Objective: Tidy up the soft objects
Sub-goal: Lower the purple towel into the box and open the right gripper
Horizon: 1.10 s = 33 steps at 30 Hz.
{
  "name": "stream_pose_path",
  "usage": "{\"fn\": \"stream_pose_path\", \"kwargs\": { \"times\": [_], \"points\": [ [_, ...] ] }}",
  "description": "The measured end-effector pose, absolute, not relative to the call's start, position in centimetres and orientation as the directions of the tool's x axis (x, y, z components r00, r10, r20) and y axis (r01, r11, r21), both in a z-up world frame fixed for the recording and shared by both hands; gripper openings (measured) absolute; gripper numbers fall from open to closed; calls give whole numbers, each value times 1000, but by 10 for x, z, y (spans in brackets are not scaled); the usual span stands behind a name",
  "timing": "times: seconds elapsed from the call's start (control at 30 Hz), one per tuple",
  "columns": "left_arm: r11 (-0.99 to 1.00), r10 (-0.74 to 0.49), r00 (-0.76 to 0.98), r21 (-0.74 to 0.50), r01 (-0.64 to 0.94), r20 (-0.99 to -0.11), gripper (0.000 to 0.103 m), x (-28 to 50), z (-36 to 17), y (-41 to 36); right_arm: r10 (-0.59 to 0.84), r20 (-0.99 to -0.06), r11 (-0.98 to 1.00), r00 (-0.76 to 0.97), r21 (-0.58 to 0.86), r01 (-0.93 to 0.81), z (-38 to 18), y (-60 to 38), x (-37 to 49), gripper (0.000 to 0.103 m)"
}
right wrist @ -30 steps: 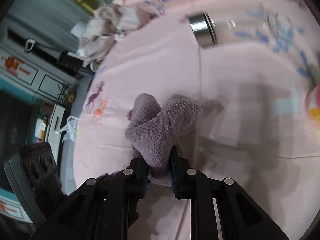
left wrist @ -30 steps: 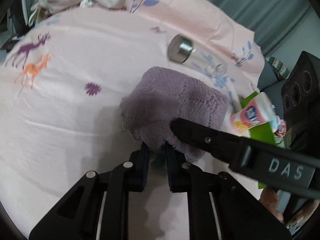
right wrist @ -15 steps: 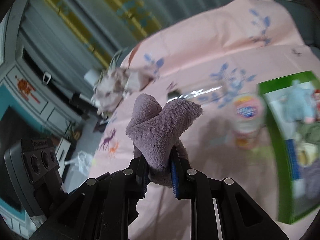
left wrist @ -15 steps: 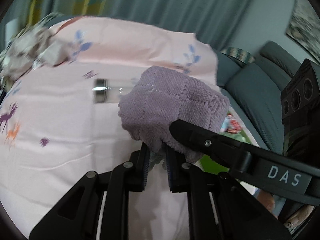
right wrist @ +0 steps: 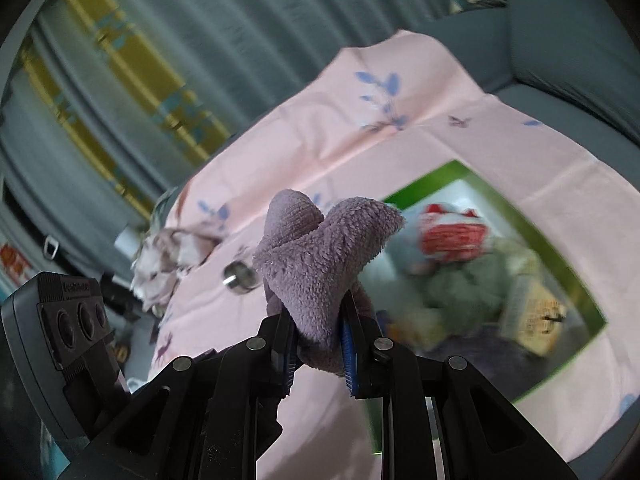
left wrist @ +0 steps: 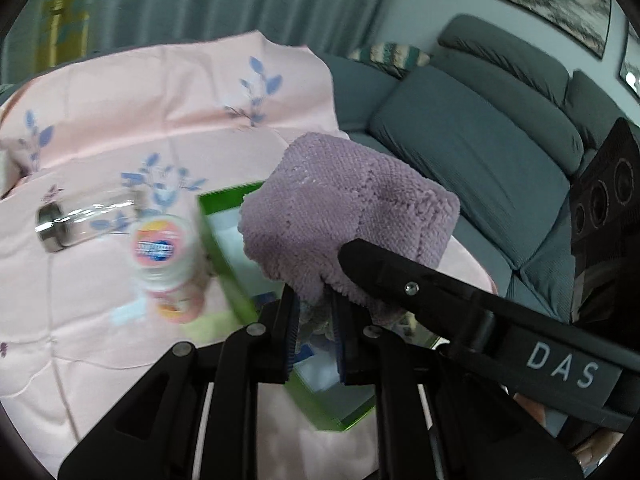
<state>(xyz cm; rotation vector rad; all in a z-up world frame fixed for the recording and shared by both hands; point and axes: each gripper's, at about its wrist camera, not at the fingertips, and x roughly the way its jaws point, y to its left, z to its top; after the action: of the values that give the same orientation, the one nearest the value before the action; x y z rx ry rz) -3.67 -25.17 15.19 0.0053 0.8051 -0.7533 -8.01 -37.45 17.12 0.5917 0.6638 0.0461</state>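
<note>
Both hand-held grippers, left point(left wrist: 314, 320) and right point(right wrist: 318, 344), are clamped on one folded purple towel point(left wrist: 348, 216), pinched at its lower edge so it stays folded, aloft over the green box point(right wrist: 560, 264) of soft things.

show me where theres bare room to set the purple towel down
Both tongs grip the purple towel. Bare pink sheet lies near the camera, this side of the glass bottle and round tub. The green box is crowded with soft items.
</note>
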Motion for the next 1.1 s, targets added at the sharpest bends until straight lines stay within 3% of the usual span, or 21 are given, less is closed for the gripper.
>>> {"fn": "stream_pose_path", "kwargs": {
  "times": [0.43,0.57,0.63,0.7,0.73,0.8,0.87,1.1],
  "points": [
    [752,-538,345,-254,608,-769,12,-16,94,-306,229,-666,760,710,578,298,109,-432,-67,21],
    [765,-511,338,-240,597,-790,17,-12,84,-311,213,-690,758,692,564,328,98,-437,-63,21],
    [769,-505,334,-239,593,-796,28,-11,82,-311,187,-700,764,689,545,346,98,-438,-62,21],
    [772,-506,338,-242,588,-794,49,-14,85,-308,164,-703,772,692,528,354,102,-440,-64,28],
    [767,-521,340,-254,590,-783,55,-16,90,-305,153,-703,776,695,521,357,105,-439,-66,37],
    [755,-554,347,-280,593,-757,79,-21,100,-298,116,-697,788,708,499,362,115,-440,-70,54],
    [751,-567,370,-277,600,-736,86,-28,114,-292,98,-677,792,729,497,355,125,-440,-75,69],
    [754,-575,424,-253,607,-700,88,-47,152,-278,3,-647,827,762,430,362,162,-428,-96,86]
  ]
}}
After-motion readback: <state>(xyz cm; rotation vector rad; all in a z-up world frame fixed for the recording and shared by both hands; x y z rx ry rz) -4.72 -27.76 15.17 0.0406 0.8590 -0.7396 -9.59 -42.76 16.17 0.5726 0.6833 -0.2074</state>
